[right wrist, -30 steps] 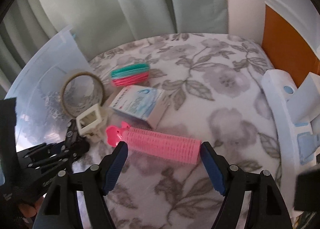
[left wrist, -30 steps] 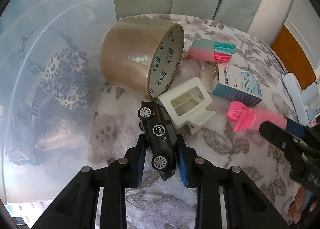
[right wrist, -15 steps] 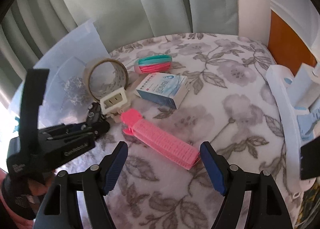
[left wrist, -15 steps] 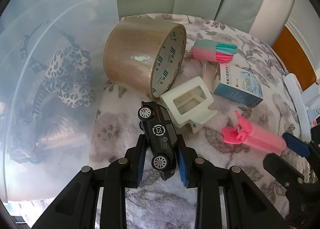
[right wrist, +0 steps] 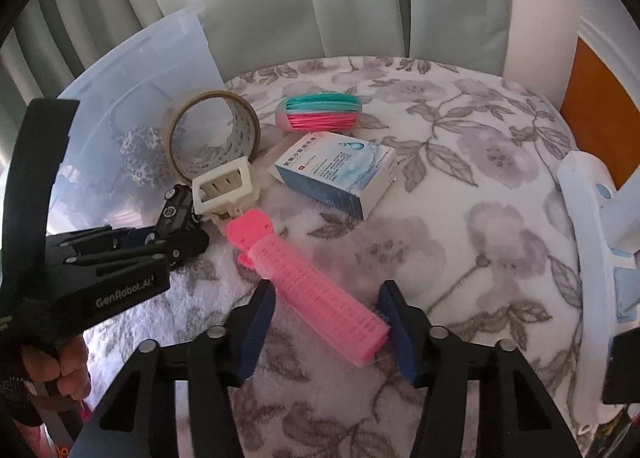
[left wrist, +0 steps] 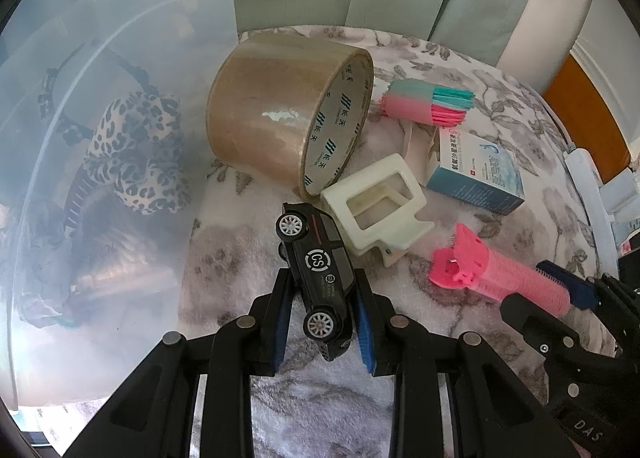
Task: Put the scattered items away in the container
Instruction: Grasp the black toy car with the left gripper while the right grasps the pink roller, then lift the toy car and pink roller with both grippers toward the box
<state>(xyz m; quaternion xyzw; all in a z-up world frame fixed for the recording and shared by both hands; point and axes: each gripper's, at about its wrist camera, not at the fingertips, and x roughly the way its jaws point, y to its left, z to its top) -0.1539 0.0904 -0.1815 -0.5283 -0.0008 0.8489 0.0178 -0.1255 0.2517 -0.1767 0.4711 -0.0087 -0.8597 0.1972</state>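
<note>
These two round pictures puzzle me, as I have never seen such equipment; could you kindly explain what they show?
There is no robot here: a person holds a pair of tongs in each hand, and a wide-angle camera on each looks along its fingers. One picture comes from the left tongs, the other from the right tongs.

The left tongs are shut on a black toy car. The right tongs have just been closing around a pink hair roller, which lies between the fingers; the pads do not clearly press it yet.

On the flowered blanket also lie a roll of tape, a white plug adapter, a blue box and a pink-and-green bundle. The clear bin stands beside them.
</note>
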